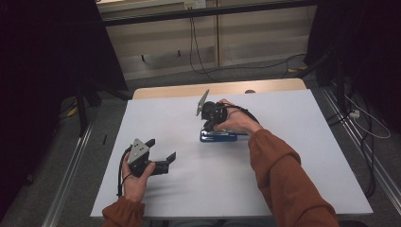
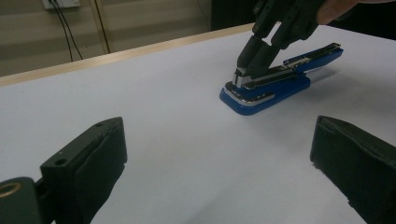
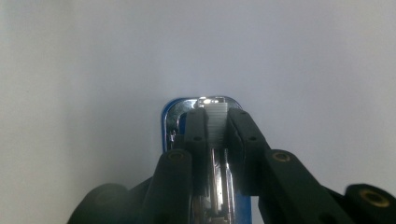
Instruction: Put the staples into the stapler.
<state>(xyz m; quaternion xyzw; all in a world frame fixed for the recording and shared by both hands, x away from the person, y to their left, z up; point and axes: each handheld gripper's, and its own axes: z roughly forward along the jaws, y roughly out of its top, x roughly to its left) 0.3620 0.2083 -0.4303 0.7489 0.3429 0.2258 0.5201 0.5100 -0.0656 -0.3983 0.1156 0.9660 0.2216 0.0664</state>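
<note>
A blue stapler [image 1: 218, 136] lies flat on the white desk [image 1: 293, 156], just past the desk's middle toward 1 o'clock in the high view, its long body running across from 9 to 3 o'clock. The right claw [image 1: 208, 128] comes down on it from above, tipped steeply toward the desk, with the person's right hand [image 1: 236, 120] wrapped round its body and an orange-brown sleeve [image 1: 283, 184] trailing back toward 5 o'clock. In the right gripper view its two black jaws stand nearly together, pinching a strip of staples [image 3: 217, 126] that sits in the stapler's [image 3: 170, 126] open metal channel at the front end. The left gripper view shows the same grip from the side: the right claw [image 2: 250, 65] bears on the stapler's [image 2: 275, 86] chrome nose, at about 1 o'clock in that view. The left claw [image 1: 163, 152] rests near the desk's 7 o'clock corner, held in the left hand [image 1: 135, 182]; its jaws are spread wide with nothing between them, pointing toward 3 o'clock, well apart from the stapler
</note>
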